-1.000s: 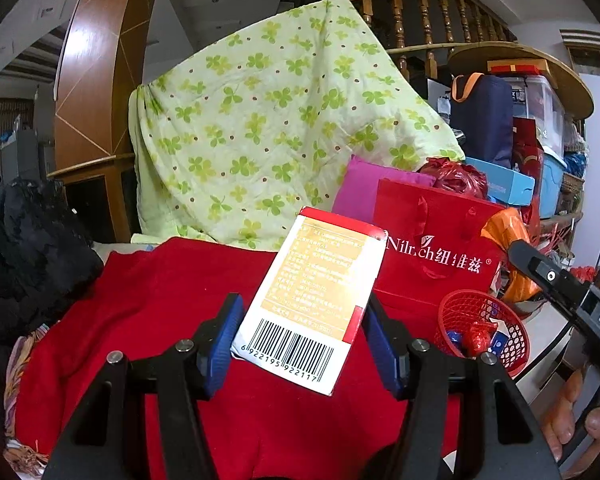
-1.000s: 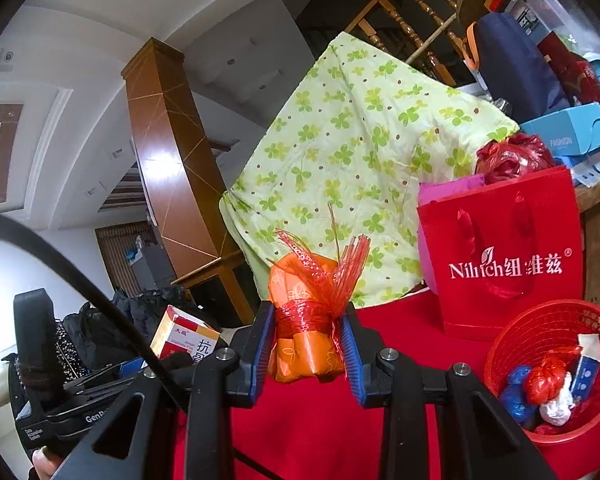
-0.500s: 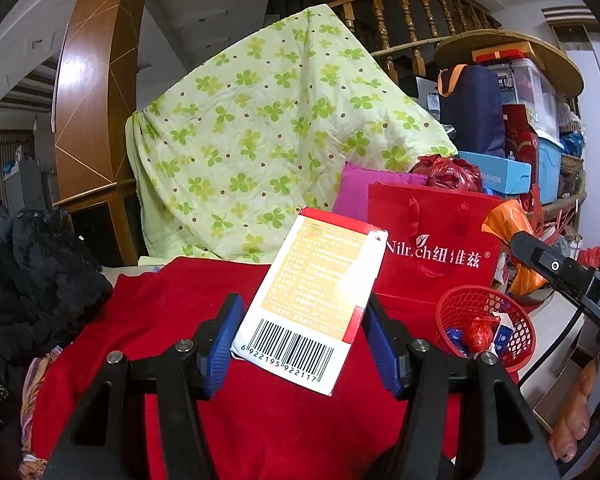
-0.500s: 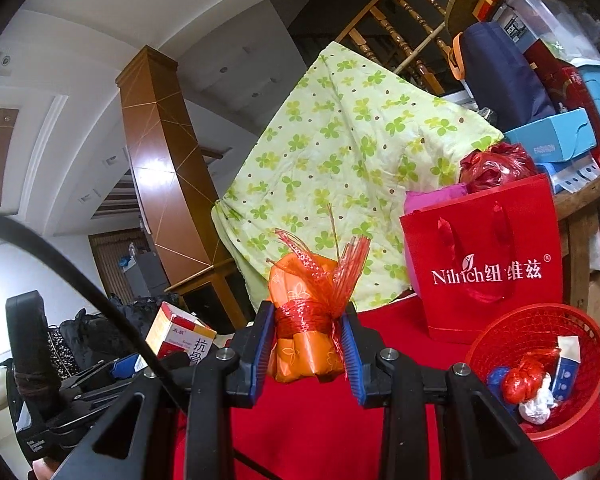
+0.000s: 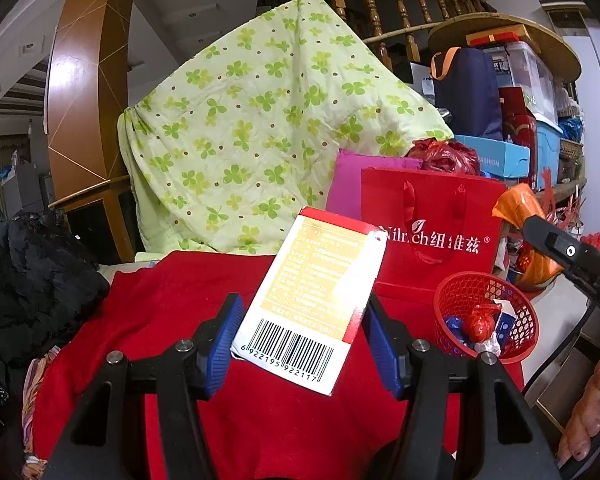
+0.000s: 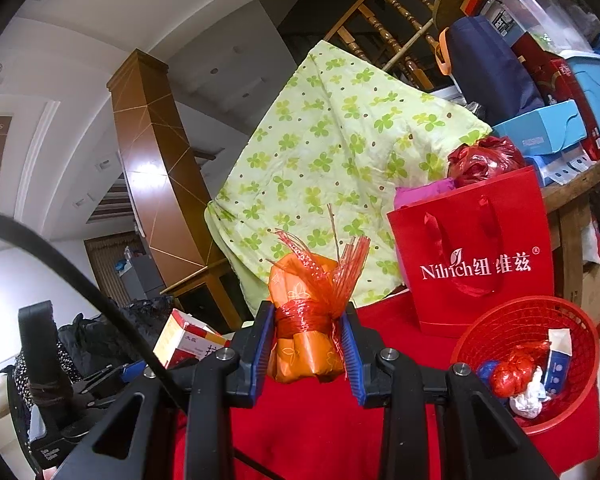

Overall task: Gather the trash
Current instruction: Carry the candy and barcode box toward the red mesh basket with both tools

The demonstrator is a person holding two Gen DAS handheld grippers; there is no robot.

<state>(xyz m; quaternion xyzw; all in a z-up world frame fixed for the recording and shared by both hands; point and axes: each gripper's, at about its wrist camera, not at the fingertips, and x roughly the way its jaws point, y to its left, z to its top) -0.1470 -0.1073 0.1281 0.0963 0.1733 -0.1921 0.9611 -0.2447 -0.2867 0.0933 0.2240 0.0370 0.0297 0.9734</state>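
Note:
My left gripper [image 5: 300,332] is shut on a white, yellow and red medicine box [image 5: 312,300] with a barcode, held tilted above the red cloth [image 5: 160,304]. My right gripper [image 6: 308,348] is shut on an orange wrapper bundle [image 6: 308,344] tied with red ribbon. A red mesh basket [image 5: 518,354] stands at the right edge of the cloth, down to the right of both grippers; it holds a red crumpled wrapper [image 6: 512,372], white paper and small blue packets. The same basket [image 6: 568,412] shows in the right wrist view, where the box [image 6: 188,338] appears at lower left.
A red paper gift bag [image 5: 432,232] stands behind the basket, with a pink bag and red plastic behind it. A green clover-print quilt [image 5: 260,128] drapes over the back. Black clothing [image 5: 28,276] lies at left. Stacked boxes and bags [image 6: 540,92] crowd a shelf at right.
Both views have shifted so that the basket and the gift bag sit a little further left and lower in frame. Both grips are unchanged.

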